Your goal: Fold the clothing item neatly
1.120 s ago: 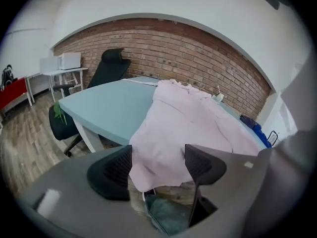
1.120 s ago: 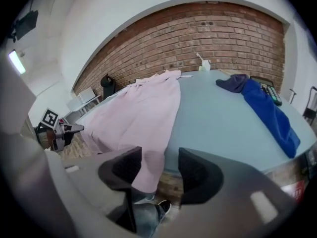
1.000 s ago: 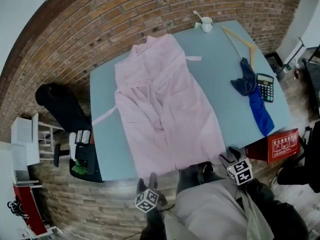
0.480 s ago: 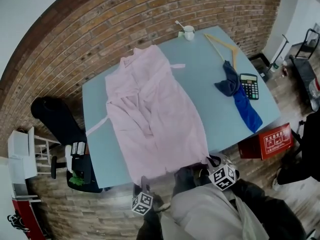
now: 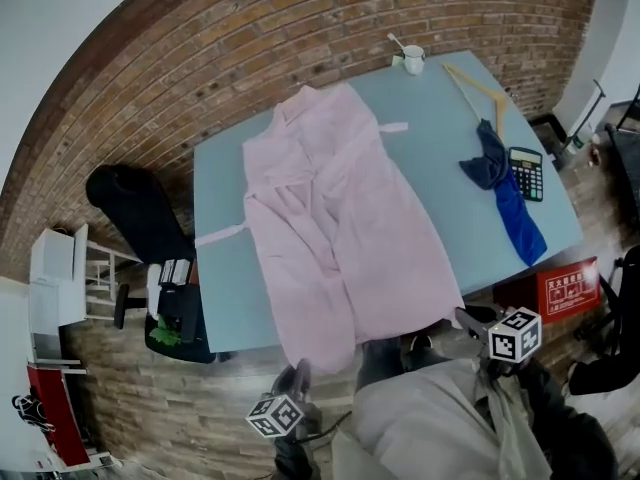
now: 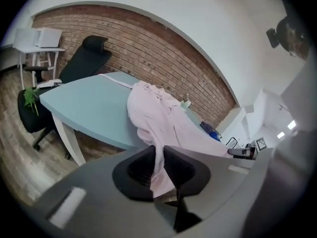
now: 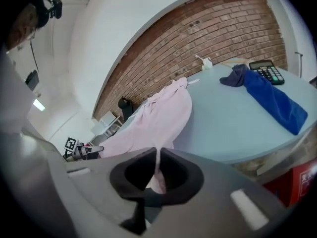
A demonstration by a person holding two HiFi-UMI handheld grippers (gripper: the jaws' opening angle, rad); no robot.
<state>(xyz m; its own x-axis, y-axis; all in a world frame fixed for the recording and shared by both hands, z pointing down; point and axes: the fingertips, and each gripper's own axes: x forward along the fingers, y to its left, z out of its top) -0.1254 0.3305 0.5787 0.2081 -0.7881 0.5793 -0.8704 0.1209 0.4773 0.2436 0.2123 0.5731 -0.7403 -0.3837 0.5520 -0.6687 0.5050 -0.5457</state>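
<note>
Left gripper [image 6: 157, 155] and right gripper [image 7: 157, 158], jaws having just been closing, are each clamping a near hem corner of the pink robe [image 5: 335, 203], which is lying lengthwise away from both across the table [image 5: 450, 188], collar apparently farthest.

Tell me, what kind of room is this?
Probably an office or workroom rather than a home: a bare brick wall, a black office chair beside a pale blue table, and a calculator lying on it along with the pink robe.
</note>
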